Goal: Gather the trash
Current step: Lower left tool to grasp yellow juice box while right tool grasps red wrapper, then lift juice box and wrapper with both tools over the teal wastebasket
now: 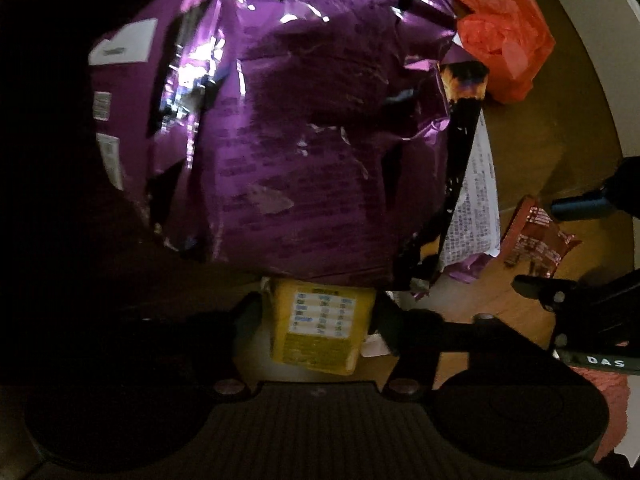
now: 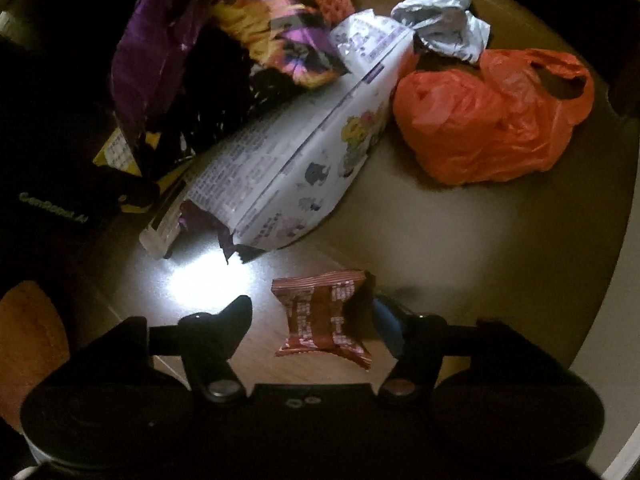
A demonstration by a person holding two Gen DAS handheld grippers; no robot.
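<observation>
Purple bag (image 1: 288,128) overlaps yellow box (image 1: 320,332) (orange bag (image 2: 488,120) aside).

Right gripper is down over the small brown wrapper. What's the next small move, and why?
Probably close the right gripper a little more. The brown wrapper lies flat on the floor between its fingers, and a gap shows on the left side, so it isn't pinched yet.
</observation>
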